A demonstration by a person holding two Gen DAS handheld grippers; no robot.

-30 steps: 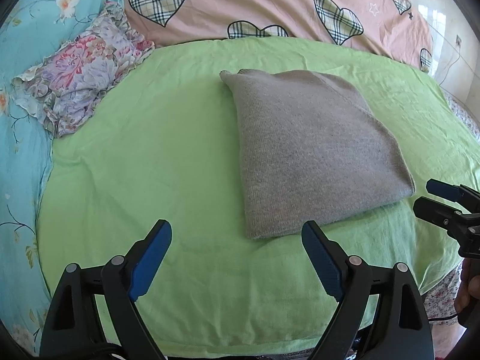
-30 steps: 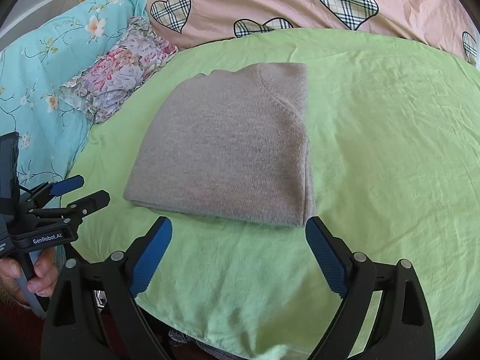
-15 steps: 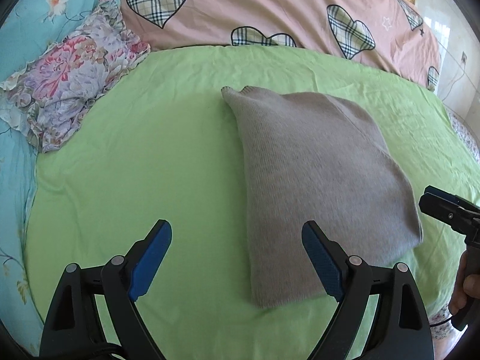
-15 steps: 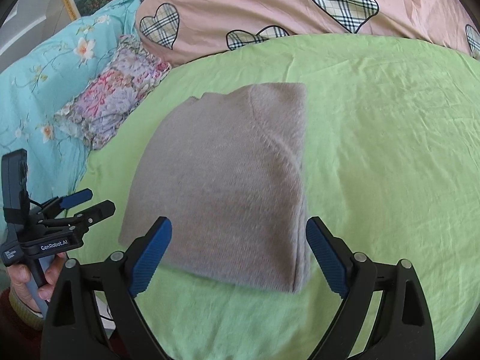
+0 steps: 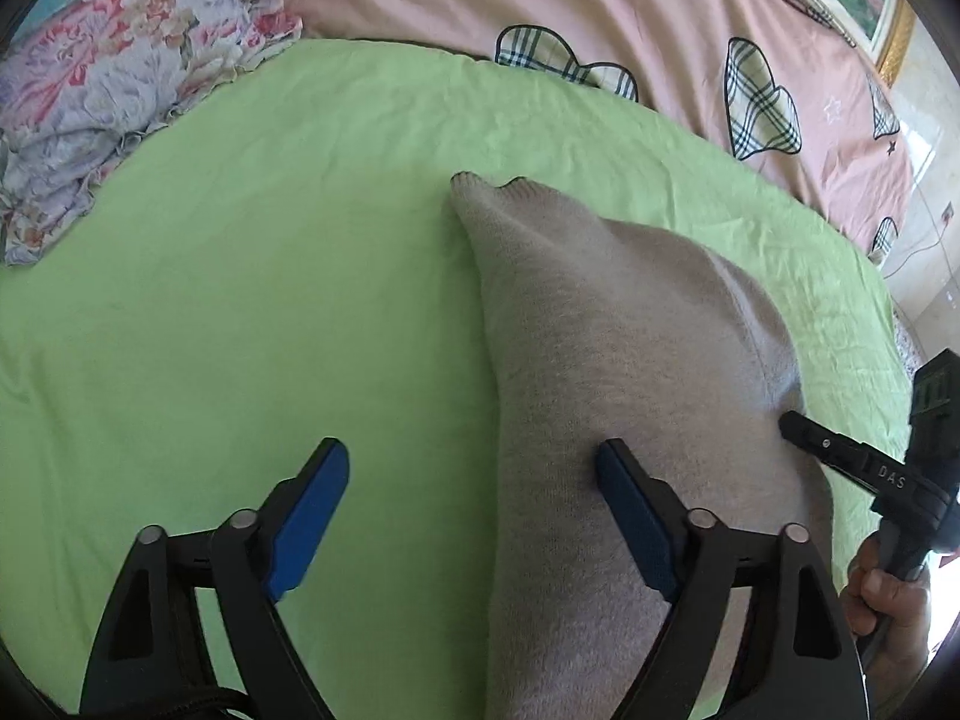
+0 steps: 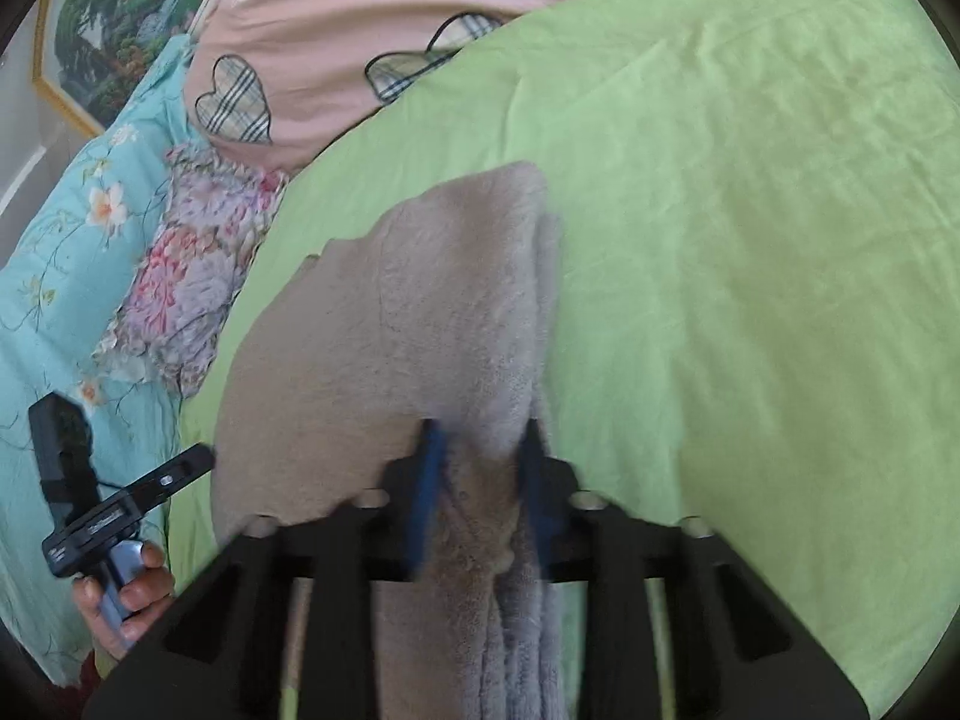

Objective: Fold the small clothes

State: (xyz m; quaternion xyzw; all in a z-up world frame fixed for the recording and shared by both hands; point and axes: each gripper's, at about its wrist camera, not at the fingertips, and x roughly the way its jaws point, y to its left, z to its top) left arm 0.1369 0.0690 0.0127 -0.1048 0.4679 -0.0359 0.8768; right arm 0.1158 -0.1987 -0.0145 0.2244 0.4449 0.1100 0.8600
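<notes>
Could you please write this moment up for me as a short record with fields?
surface: green sheet on a bed
garment: folded grey sweater, lying on the sheet
right gripper: jaws closing, sweater's near edge bunched between them
left gripper: jaws closing from wide, astride the sweater's left edge, not gripping
background: pink heart-print quilt, floral pillow

The sweater (image 5: 630,360) is soft, matt grey knit with a fine ribbed grain. The bed's green sheet (image 5: 240,300) is thin, creased cotton-like cloth. Each claw (image 5: 468,504) is matt black plastic with blue rubbery pads (image 5: 636,522).
</notes>
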